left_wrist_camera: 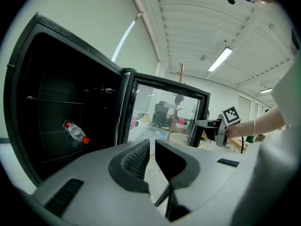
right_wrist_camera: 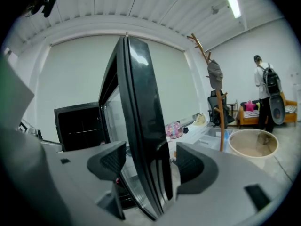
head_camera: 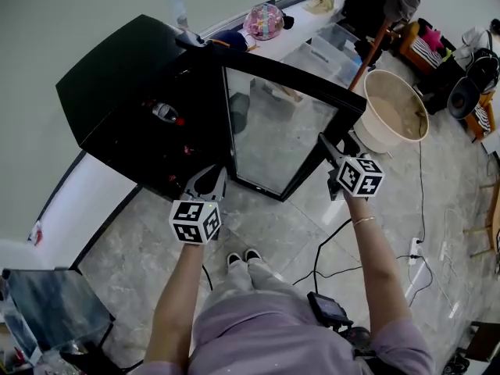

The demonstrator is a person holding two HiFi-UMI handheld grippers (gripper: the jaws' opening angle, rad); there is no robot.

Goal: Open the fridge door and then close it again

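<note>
The black fridge stands open, its glass door swung out toward me. A bottle with a red cap lies on a shelf inside and also shows in the left gripper view. My right gripper is at the door's free edge. In the right gripper view that edge runs between the spread jaws, and the pads sit close beside it without pressing. My left gripper hovers low in front of the open cabinet, shut with nothing in it.
A beige tub and a wooden coat stand stand just right of the door. Cables and a power strip lie on the floor. Clear bins sit behind. A person with a backpack stands far off.
</note>
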